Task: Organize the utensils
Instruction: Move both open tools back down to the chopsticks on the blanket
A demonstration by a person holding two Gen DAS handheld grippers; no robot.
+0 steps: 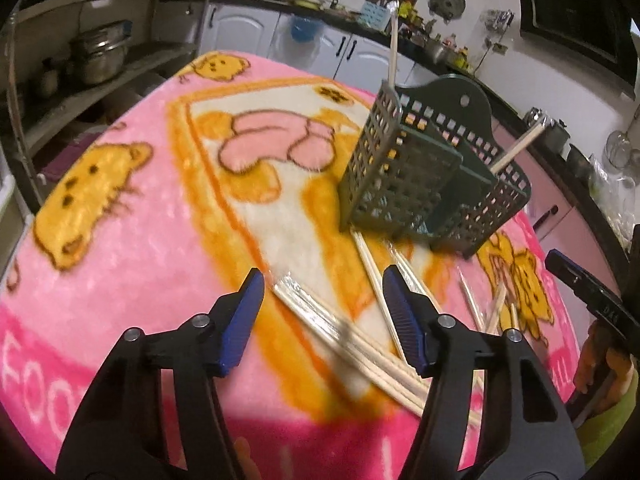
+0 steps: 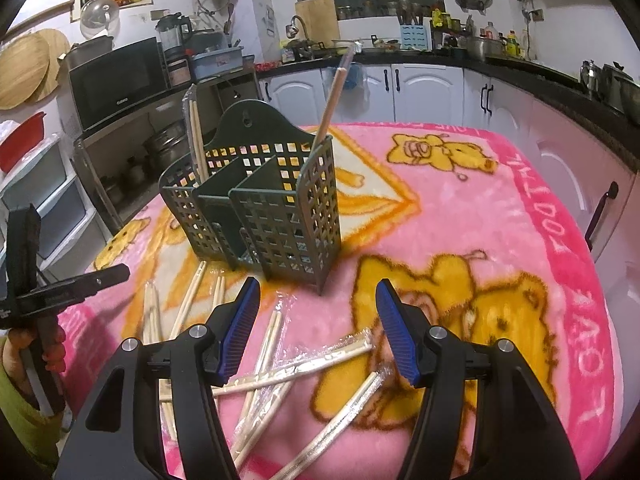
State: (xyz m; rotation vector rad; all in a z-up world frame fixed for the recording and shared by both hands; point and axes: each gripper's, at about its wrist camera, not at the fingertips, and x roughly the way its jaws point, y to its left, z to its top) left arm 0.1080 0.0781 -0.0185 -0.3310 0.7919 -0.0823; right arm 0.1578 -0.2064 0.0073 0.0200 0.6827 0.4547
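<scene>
Left wrist view is showing the left gripper (image 1: 323, 286) spread and empty, hovering over wrapped chopsticks (image 1: 320, 314) lying on the pink blanket (image 1: 132, 216), long axis running ten to four o'clock, green caddy (image 1: 404, 184) at one o'clock.

My right finger (image 1: 408, 320) hides part of the wrapped chopsticks (image 1: 320, 312); the blanket (image 1: 132, 208) there is blurred.
</scene>
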